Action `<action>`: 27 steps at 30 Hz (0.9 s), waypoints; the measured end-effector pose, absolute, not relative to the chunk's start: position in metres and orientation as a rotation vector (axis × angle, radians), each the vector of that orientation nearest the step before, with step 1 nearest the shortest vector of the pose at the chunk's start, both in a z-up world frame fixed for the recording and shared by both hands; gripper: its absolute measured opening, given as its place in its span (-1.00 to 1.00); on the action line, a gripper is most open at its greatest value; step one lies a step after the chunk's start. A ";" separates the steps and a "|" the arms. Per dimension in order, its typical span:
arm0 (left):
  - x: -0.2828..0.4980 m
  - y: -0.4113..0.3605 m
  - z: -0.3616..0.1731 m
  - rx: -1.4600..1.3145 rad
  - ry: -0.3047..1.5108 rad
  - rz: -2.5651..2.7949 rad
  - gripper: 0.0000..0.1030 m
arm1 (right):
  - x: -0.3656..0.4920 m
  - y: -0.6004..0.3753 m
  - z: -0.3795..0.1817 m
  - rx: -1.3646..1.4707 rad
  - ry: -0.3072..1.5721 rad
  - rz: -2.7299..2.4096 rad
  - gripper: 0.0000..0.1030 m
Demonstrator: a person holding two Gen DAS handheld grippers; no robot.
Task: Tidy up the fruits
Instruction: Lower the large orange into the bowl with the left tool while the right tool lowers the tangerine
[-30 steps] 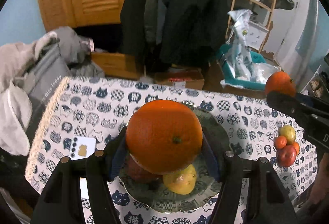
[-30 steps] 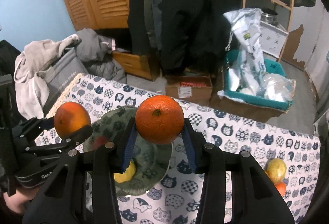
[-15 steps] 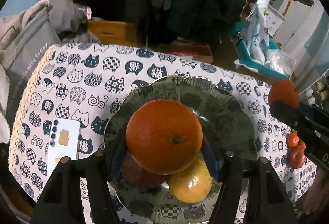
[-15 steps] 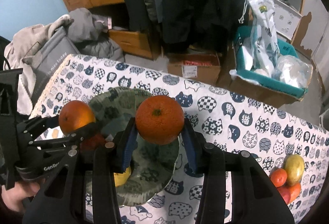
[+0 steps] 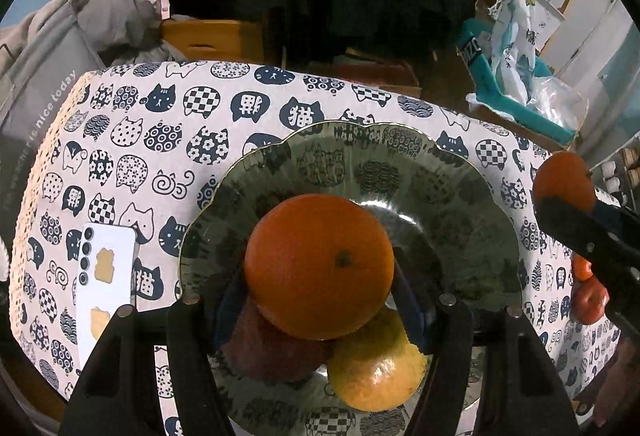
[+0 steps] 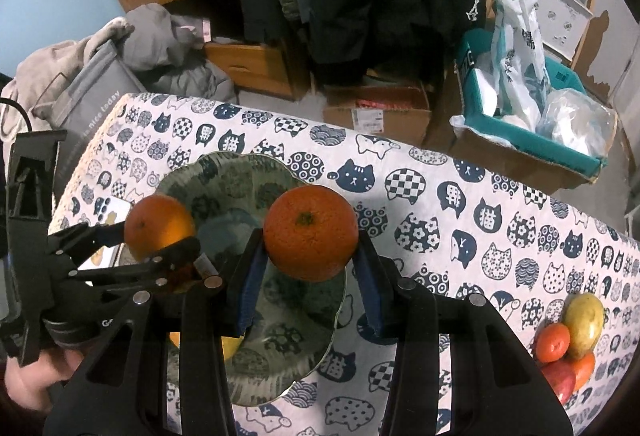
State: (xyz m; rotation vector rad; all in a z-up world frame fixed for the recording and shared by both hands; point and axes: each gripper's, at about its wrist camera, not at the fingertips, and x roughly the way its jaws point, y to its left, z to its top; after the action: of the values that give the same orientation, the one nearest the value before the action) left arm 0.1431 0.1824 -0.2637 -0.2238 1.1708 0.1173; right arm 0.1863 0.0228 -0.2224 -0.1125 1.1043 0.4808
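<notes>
In the left wrist view my left gripper is shut on a large orange, held low over the near part of a green patterned plate. Under it in the plate lie a red apple and a yellow fruit. In the right wrist view my right gripper is shut on a smaller orange above the plate's right side. The left gripper with its orange shows at the left there.
The table wears a cat-print cloth. A white phone lies left of the plate. A small pile of loose fruit sits near the table's right end. A hand holds the left gripper. Boxes, bags and clothes stand beyond the table.
Both grippers have come down toward the plate and tipped further downward, so the plate fills more of each view. Each still holds its orange.
</notes>
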 end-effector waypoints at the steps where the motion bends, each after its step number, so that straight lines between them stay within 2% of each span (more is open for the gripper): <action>1: 0.144 0.182 -0.265 -0.222 1.173 0.116 0.33 | 0.187 0.023 -0.223 -0.111 1.107 0.480 -0.18; 11: 0.149 0.184 -0.280 -0.256 1.219 0.113 0.35 | 0.188 0.021 -0.227 -0.102 1.119 0.470 -0.18; 14: 0.147 0.189 -0.272 -0.260 1.193 0.128 0.57 | 0.189 0.020 -0.228 -0.097 1.125 0.469 -0.17; 27: 0.111 0.215 -0.245 -0.276 1.152 0.220 0.57 | 0.182 0.052 -0.254 -0.158 1.199 0.523 -0.17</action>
State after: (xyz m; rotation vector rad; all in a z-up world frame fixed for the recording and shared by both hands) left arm 0.1109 0.2149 -0.2448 -0.2765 1.1521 0.2204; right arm 0.1823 0.0525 -0.2541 -0.1580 1.1990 0.5233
